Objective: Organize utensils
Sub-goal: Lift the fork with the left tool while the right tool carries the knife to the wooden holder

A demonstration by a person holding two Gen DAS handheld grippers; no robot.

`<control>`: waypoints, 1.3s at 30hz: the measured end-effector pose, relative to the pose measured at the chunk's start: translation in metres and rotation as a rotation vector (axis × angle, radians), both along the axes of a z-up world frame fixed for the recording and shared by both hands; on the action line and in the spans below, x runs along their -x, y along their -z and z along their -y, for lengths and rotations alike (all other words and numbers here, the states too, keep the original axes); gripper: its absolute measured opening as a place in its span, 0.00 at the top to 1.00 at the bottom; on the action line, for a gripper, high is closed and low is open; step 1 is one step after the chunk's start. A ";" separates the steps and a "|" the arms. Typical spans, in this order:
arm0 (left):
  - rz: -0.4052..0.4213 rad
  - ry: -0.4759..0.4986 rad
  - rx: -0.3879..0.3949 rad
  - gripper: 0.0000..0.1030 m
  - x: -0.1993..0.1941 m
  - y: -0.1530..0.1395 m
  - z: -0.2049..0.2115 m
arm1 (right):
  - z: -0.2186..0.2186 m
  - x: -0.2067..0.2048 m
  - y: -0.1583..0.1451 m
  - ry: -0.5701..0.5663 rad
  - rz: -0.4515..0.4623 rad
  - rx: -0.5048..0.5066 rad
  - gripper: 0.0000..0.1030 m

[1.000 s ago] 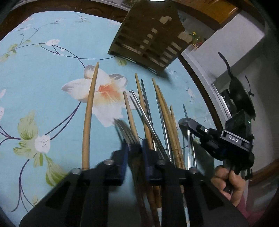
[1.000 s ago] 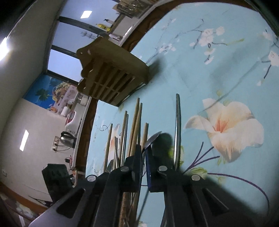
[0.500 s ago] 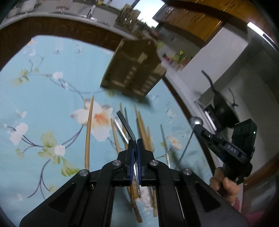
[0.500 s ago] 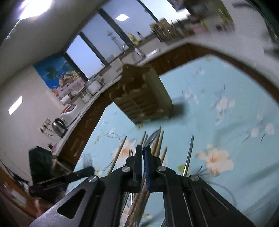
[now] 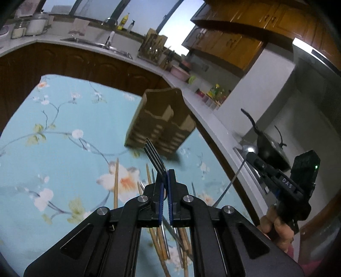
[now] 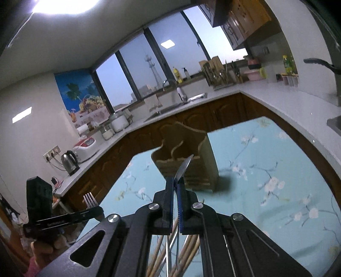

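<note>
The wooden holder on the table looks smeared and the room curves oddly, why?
Left wrist view: wooden holder blurred, probably camera motion; fork in the left hand-held gripper sharper. Right wrist view: counter edge bowed by the fisheye lens, ceiling light glaring white, holder's shadow on the tablecloth.

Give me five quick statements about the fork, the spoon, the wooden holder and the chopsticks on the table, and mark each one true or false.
1. The left claw is shut on a silver metal fork. True.
2. The right claw is open and holds nothing. False: it is shut on a silver metal spoon.
3. The slatted wooden utensil holder stands upright on the floral blue tablecloth. True.
4. The fork already sits inside the holder. False: it is in the left claw, clear of the holder.
5. Wooden chopsticks lie on the tablecloth. True.
</note>
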State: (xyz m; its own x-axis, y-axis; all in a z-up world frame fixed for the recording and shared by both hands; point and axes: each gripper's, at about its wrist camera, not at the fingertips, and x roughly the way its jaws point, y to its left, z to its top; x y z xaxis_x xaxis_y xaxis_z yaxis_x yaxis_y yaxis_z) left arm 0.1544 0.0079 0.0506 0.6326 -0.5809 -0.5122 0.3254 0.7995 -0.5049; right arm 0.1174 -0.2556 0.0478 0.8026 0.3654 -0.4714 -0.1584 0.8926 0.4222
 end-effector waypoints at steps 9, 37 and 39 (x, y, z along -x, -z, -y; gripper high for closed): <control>0.052 -0.028 0.021 0.98 -0.025 -0.022 -0.005 | 0.002 -0.025 -0.009 0.021 0.039 -0.013 0.97; 0.162 -0.127 -0.001 0.98 -0.204 -0.010 0.047 | 0.004 -0.168 0.033 0.198 0.140 -0.025 0.97; 0.147 -0.118 -0.006 0.98 -0.206 -0.002 0.048 | 0.006 -0.169 0.043 0.193 0.108 -0.029 0.97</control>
State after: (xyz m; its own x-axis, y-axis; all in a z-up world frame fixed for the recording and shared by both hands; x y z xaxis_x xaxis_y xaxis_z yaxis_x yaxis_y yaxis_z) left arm 0.3608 -0.0404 0.0530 0.7644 -0.4955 -0.4124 0.2992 0.8393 -0.4539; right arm 0.2866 -0.2615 0.0048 0.9045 0.2123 -0.3700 -0.0316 0.8983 0.4382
